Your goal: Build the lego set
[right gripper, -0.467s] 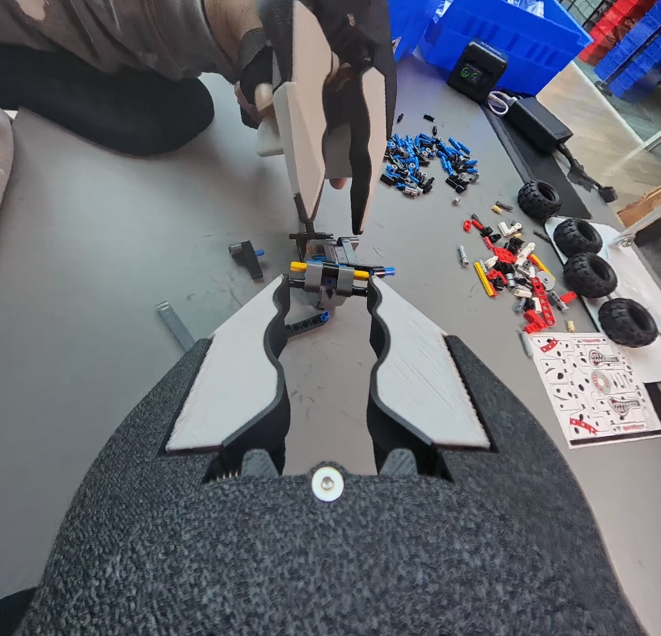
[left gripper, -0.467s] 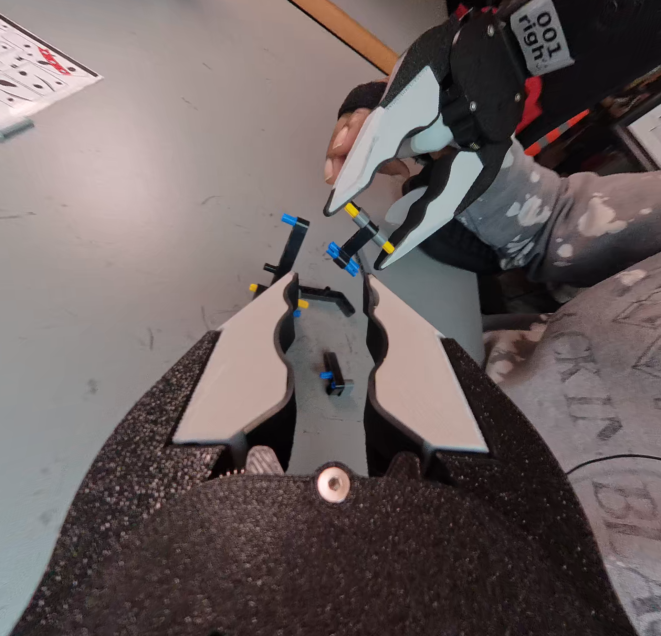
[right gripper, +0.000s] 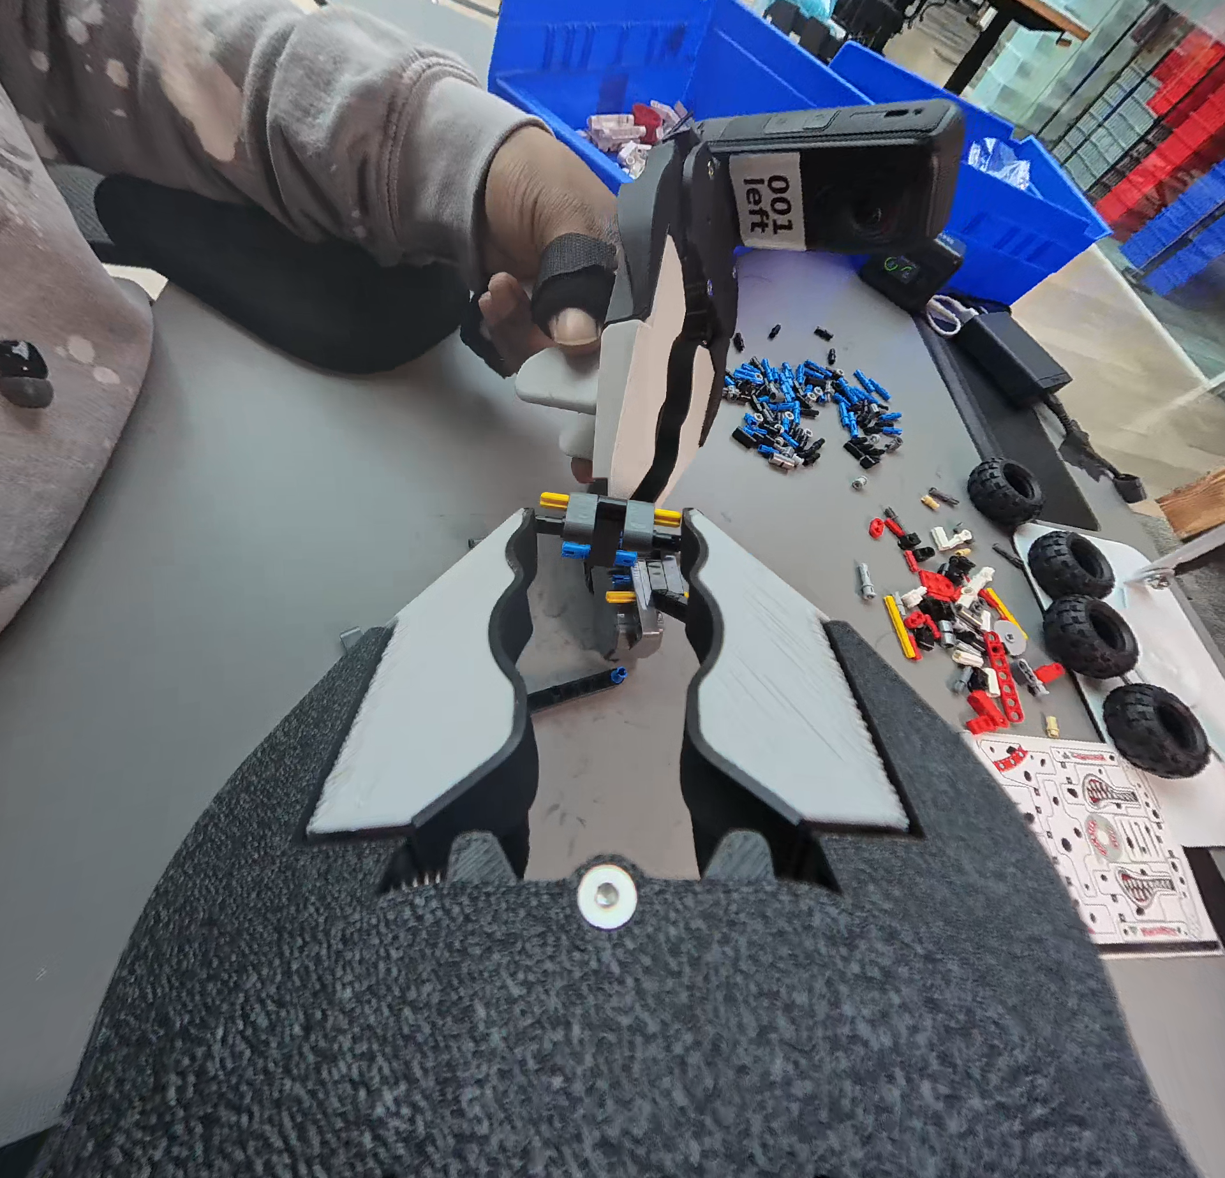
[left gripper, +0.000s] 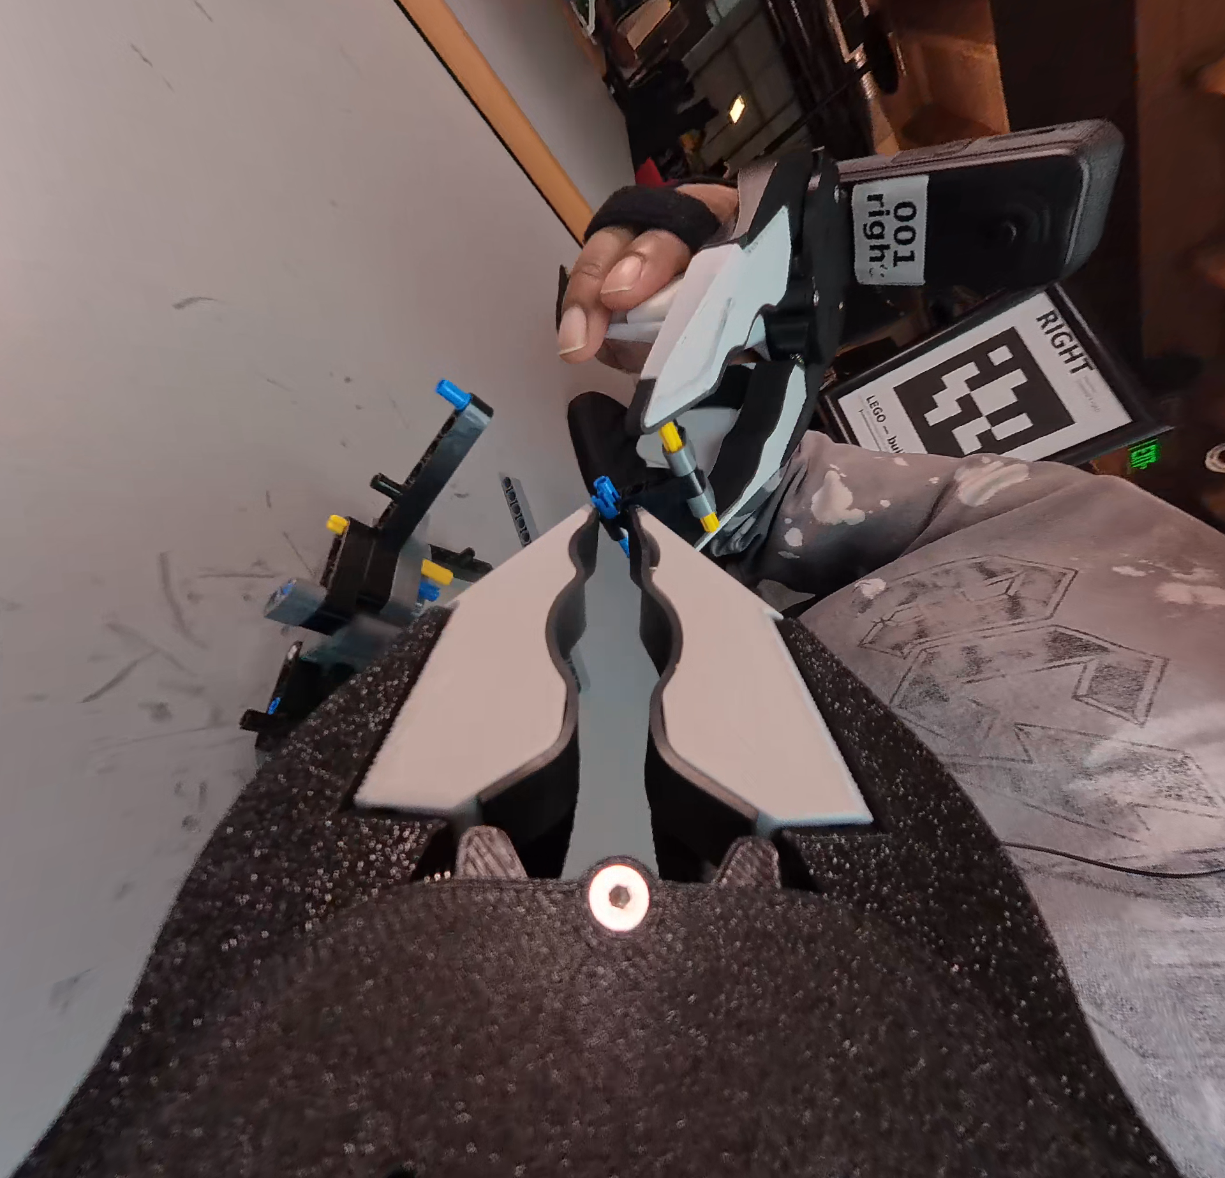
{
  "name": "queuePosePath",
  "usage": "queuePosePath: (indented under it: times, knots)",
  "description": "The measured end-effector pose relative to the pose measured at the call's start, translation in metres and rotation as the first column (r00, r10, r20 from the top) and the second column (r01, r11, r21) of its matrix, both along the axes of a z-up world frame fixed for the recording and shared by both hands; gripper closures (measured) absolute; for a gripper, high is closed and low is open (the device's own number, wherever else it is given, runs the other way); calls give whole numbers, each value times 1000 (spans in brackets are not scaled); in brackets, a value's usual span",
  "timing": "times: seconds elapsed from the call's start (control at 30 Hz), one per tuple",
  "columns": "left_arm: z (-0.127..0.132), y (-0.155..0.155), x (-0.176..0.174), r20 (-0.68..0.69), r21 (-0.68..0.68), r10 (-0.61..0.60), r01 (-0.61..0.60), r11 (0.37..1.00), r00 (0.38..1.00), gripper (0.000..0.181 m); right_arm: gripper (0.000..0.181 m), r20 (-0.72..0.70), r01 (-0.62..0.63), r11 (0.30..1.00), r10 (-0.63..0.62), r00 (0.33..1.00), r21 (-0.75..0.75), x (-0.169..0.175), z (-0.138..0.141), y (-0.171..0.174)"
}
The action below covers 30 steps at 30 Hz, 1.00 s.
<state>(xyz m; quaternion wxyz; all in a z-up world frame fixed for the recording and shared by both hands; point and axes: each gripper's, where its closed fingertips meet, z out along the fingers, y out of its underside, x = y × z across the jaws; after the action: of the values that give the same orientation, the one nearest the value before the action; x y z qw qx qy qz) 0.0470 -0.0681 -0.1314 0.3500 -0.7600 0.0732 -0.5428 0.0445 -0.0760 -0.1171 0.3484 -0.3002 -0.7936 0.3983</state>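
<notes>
Grey bench has loose pins, red bits and four tyres unused, so lots is left. Right gripper jaws squeeze a small axle part off the bench. Left gripper jaws, nearly shut, pinch its blue pin. A bigger frame lies beside them.

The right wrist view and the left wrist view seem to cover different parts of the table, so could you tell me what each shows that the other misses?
Only the right wrist view shows the four black tyres, the pile of blue and black pins, the red and white parts, the sticker sheet and the blue bins.

Only the left wrist view shows the black frame standing on the table, and a framed marker card.

Both show the small assembly with the yellow axle, held between the right tool and the left tool.
</notes>
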Motion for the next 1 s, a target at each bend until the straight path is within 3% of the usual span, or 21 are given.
queuePosePath:
  times: [0.03,0.33,0.5,0.7,1.0]
  knots:
    - [1,1,-1,27,-7,5,-5,1000,1000,174,138,-7,8,1000,-8,1000,-19,-1,1,2]
    - [0,12,-11,137,-80,96,-85,993,986,176,142,11,104,991,-104,995,-80,-2,-12,22]
    - [-1,15,-10,167,-101,113,-97,990,979,176,142,36,81,987,-77,996,-136,1,-18,15]
    - [-7,16,-10,132,-112,128,-114,987,983,176,149,20,96,984,-94,995,-150,-4,-19,16]
    - [-20,20,-19,12,-126,177,-174,977,984,176,129,-64,141,990,-140,988,0,-5,-8,24]
